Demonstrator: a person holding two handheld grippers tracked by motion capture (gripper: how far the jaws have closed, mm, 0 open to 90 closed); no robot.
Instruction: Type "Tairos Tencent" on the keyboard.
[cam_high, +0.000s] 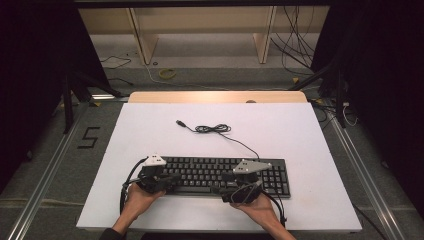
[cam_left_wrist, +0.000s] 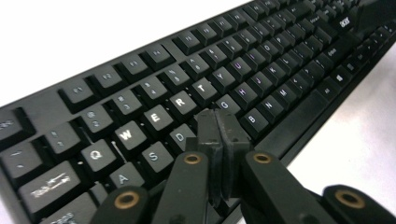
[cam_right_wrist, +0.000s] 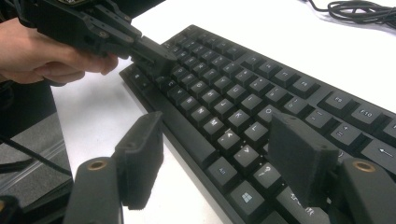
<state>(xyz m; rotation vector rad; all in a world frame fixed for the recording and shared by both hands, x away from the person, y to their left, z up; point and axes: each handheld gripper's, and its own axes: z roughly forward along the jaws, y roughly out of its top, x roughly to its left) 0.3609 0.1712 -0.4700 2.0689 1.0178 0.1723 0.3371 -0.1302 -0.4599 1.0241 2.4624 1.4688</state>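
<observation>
A: Keyboard (cam_high: 220, 175) flat on the white table (cam_high: 300, 210), near the front edge, long axis running left to right across the person's side. Cable (cam_high: 215, 129) trailing off the back, loosely coiled, plug end free on the table.

B: Left gripper (cam_high: 162, 181) over the left end of the keyboard. Fingers (cam_left_wrist: 219, 135) pressed together, nothing between them, tips down among the letter keys just below R and T, beside the D key (cam_left_wrist: 180, 136). Touching a key or just above it: cannot tell.

A: Right gripper (cam_right_wrist: 219, 158) at the front edge, right of the middle. Fingers (cam_right_wrist: 140, 154) spread wide, holding nothing; one pad off the front rim over bare table, the other over the bottom key rows near the Windows key (cam_right_wrist: 246, 197).

B: Relation that matters, as judged: keys lie directly beneath the closed left tip, so a press needs only a short drop straight down, no sideways travel. Left hand (cam_high: 137, 200) nearer to the left letter block; right hand (cam_high: 260, 207) nearer to the right block and the keypad end.

A: Risk, as judged: closed tip about as wide as one key, so a drop off-centre could catch two keys at once.
</observation>
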